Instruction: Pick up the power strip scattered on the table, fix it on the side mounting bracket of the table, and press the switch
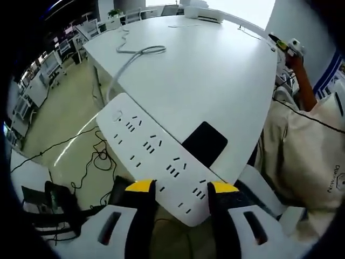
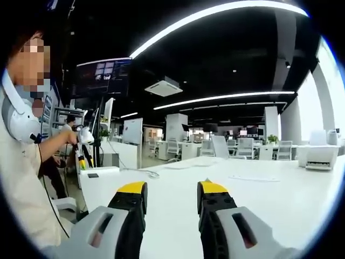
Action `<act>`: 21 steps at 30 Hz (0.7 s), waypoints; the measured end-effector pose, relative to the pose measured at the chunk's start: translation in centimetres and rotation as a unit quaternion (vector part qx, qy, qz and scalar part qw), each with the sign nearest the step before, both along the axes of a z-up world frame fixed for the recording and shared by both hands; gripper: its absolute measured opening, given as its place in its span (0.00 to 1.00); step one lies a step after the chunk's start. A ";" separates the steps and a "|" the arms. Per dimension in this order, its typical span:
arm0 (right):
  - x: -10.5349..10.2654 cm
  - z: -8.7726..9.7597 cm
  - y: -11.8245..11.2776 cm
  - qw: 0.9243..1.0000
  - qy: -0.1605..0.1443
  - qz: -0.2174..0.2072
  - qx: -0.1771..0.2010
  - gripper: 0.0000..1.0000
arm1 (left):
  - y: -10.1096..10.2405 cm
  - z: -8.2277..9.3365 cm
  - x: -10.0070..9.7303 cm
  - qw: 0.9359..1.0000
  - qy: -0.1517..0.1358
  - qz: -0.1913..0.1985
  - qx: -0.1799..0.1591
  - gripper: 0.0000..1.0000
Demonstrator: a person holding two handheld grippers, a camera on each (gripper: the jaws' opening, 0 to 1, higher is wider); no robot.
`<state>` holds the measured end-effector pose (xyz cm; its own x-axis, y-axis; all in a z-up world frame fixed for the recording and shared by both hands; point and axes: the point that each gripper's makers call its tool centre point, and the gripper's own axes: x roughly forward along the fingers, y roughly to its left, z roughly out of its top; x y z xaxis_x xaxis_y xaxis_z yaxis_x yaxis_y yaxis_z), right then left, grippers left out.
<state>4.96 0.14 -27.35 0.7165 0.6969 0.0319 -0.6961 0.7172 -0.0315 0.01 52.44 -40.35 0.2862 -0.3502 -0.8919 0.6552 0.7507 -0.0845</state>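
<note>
In your left gripper view, your left gripper (image 1: 182,190) has its yellow-tipped jaws closed around the near end of the white power strip (image 1: 153,153), held off the corner of the white table (image 1: 215,81), its cable (image 1: 129,59) trailing across the top. In your right gripper view, your right gripper (image 2: 171,190) hovers spread and empty above the table (image 2: 269,194).

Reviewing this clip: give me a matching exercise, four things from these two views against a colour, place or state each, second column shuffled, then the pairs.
Column one:
1. power strip
2. black pad
3. left tool
4. right tool

Column two:
A. jaws apart, nothing between them, over the white table
B. white, held by its near end
C. closed on the strip
D. flat on the table beside the strip

Pairs: 1-B, 2-D, 3-C, 4-A
</note>
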 end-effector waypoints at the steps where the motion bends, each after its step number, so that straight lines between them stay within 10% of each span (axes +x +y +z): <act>1: 0.1 0.0 -0.1 1.000 0.001 -0.001 -0.002 0.33 | 0.0 0.0 0.0 1.000 0.000 0.000 0.000 0.44; 21: 1.2 2.7 2.0 0.998 -0.021 0.032 -0.045 0.25 | -0.1 -0.1 0.1 1.000 0.014 -0.005 0.011 0.44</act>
